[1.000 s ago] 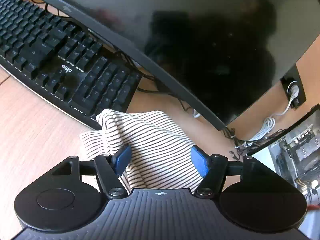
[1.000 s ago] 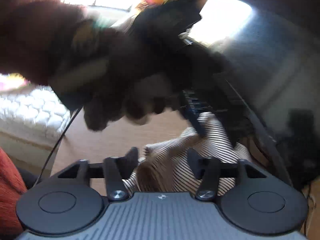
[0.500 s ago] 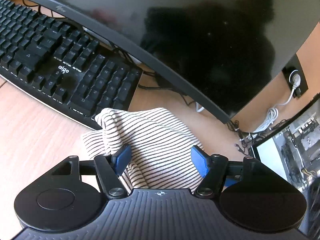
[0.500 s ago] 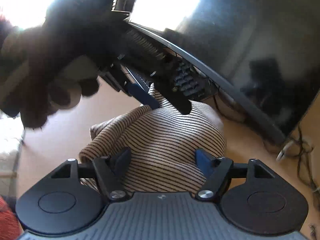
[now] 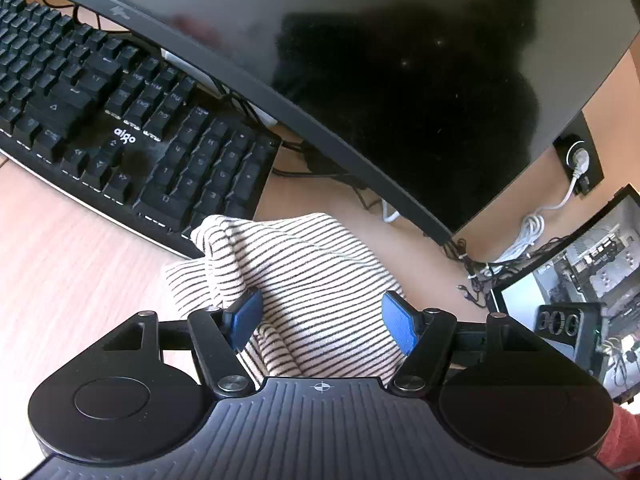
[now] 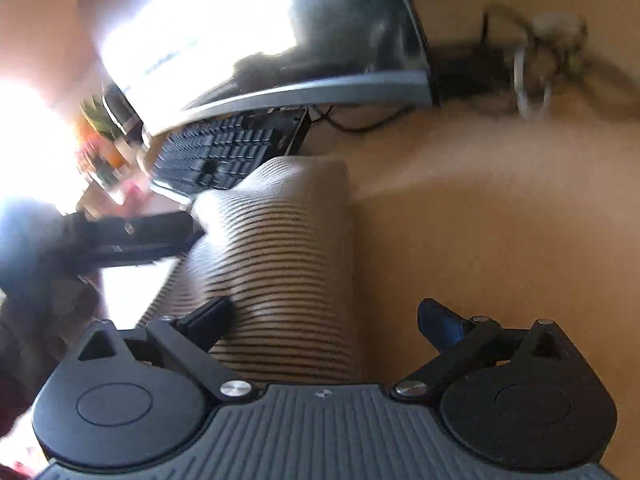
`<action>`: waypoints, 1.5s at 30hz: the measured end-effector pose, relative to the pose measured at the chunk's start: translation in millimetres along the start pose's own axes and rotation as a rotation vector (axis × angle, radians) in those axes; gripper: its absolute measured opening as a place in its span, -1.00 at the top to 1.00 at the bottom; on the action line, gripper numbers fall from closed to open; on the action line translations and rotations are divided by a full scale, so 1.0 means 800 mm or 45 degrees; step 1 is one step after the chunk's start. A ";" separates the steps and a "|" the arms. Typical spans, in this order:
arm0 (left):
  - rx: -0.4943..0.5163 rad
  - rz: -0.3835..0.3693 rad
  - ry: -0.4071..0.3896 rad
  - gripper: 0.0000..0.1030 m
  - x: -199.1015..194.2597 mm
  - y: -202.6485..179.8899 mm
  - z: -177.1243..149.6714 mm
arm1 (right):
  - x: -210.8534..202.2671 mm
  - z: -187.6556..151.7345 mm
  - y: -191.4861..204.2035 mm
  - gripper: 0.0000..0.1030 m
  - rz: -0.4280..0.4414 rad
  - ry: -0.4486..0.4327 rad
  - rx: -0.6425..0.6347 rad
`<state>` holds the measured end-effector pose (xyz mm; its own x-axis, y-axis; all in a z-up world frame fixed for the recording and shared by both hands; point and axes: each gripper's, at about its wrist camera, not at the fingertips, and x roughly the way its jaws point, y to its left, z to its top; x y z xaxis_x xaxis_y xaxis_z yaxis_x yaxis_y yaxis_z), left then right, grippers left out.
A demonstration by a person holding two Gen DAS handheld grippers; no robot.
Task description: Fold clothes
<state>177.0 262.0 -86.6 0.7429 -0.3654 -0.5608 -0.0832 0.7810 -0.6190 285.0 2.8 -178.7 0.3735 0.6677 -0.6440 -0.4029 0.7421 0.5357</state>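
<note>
Wooden desk [image 5: 72, 264] with a large dark monitor [image 5: 400, 80] standing over a black aigo keyboard [image 5: 120, 120]; cables [image 5: 532, 232] trail at the far right of the left wrist view, beside a second, lit screen [image 5: 580, 292]. The striped knit garment [image 5: 312, 280], cream with thin dark stripes, lies bunched on the desk in front of the keyboard's near corner, one fold raised at its keyboard end and touching, or just short of, the keyboard edge. Left gripper [image 5: 322, 316]: jaws spread wide, blue pads to either side of the cloth with the left pad against a fold; nothing is pinched. Right gripper [image 6: 328, 316]: jaws likewise wide apart and holding nothing, the left finger lying over the garment's near edge, the right finger above bare desk. In the blurred right wrist view the garment reads as a thick, rolled or doubled band, with the left gripper reaching to its far end from the left. Judged stage: between grasps, part-way through the fold, the garment compact but not squared. The next move calls for each pair of jaws to close on an edge or corner, then lift and lay the cloth flat, keeping clear of the keyboard.
</note>
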 end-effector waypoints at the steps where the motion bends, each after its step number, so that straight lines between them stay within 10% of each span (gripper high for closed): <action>1: 0.001 -0.001 0.001 -0.39 0.000 0.000 0.000 | 0.007 -0.002 0.002 -0.91 0.052 0.026 0.030; 10: -0.021 -0.005 -0.004 -0.40 -0.003 0.006 0.001 | -0.029 0.025 0.094 -0.27 0.042 -0.093 -0.441; 17: -0.018 -0.008 -0.019 -0.40 -0.002 0.004 -0.004 | 0.007 -0.001 0.110 -0.41 -0.252 -0.034 -0.617; 27: -0.009 0.028 -0.031 -0.40 -0.002 0.001 -0.007 | 0.033 -0.088 0.176 -0.55 -0.358 -0.102 -1.048; 35: 0.006 0.067 -0.059 -0.40 -0.002 -0.006 -0.013 | -0.023 -0.032 0.117 -0.75 -0.216 -0.116 -0.555; 40: 0.002 0.077 -0.058 -0.41 -0.003 -0.006 -0.013 | 0.029 -0.025 0.051 -0.88 -0.056 0.020 -0.192; 45: 0.028 0.119 -0.064 -0.56 -0.002 -0.011 -0.012 | 0.011 -0.015 0.060 -0.48 0.063 -0.018 -0.150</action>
<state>170.2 250.6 -85.6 0.7653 -0.2650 -0.5866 -0.1395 0.8214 -0.5531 258.7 44.0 -165.3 0.3622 0.7046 -0.6102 -0.5160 0.6967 0.4983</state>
